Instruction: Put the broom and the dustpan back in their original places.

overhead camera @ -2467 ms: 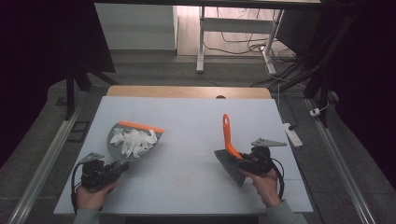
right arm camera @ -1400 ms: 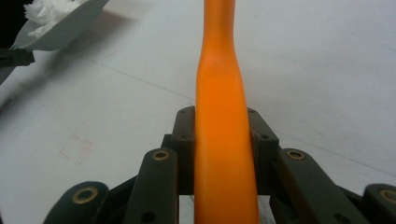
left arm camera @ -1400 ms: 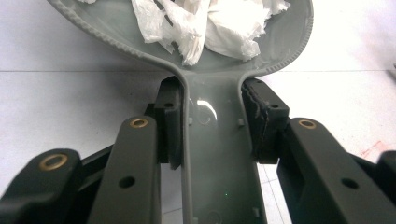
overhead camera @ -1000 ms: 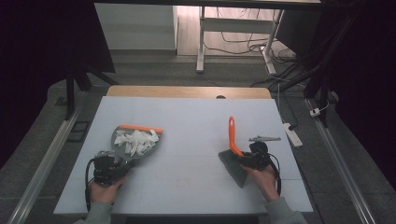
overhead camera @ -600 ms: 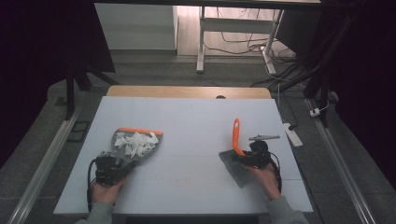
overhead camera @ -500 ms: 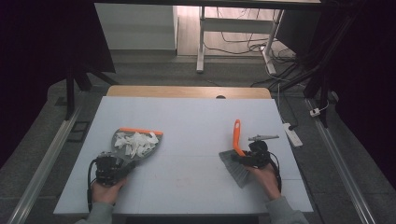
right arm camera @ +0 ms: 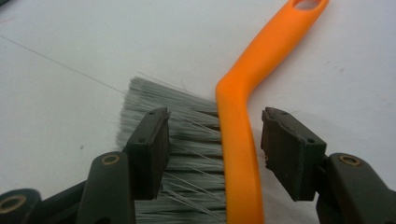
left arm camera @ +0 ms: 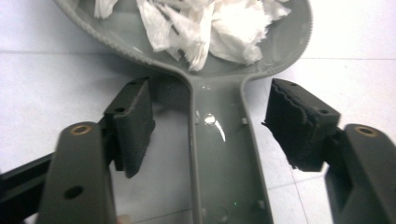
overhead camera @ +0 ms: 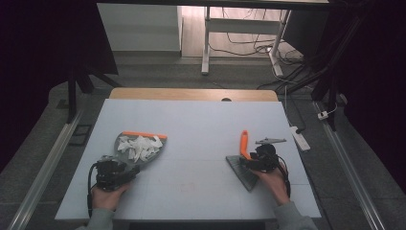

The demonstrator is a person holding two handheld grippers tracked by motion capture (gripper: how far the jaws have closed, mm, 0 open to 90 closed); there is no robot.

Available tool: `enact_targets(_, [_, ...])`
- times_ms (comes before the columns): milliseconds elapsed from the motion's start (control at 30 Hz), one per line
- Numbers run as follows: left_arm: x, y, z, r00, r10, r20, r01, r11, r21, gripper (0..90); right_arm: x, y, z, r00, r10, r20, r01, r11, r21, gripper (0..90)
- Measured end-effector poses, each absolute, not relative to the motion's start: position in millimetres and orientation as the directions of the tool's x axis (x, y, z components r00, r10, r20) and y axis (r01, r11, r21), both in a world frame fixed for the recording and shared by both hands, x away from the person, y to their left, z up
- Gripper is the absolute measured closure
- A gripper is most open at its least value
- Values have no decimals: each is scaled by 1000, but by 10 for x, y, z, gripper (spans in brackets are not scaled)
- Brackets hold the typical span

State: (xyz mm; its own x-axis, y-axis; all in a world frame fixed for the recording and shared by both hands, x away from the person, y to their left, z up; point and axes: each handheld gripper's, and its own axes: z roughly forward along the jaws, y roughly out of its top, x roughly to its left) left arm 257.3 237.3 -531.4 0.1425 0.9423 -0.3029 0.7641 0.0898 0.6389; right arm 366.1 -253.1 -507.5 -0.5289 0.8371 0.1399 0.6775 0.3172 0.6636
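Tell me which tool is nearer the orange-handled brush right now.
Right. The right tool straddles the brush, jaws open and clear of it. The left tool sits across the table at the dustpan handle.

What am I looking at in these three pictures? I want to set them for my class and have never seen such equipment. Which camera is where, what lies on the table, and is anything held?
A person sits at a pale table with a hand-held two-jaw gripper in each hand. One camera looks down from above; the other two ride on the grippers and look along their black jaws.

The left gripper is at a grey dustpan with an orange edge, full of white paper scraps. Its jaws have just been opening: the dustpan handle lies between the pads, untouched.

The right gripper is at a hand brush with an orange handle and grey bristles. Its jaws have also just been opening and stand apart on either side of the brush.

So both tools rest on the table; neither is gripped.
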Motion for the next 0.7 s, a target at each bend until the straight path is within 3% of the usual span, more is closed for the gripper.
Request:
enact_targets(200, [2443,2373,-5194,244,942,-229,722,-19,692,337,3531,-2592,-4982,-563,820,101,603,325,728,435])
enact_targets(700, [2452,2476,-5110,495,832,-249,636,-152,756,359,3192,-2681,-4973,-690,721,55,473,393,789,454])
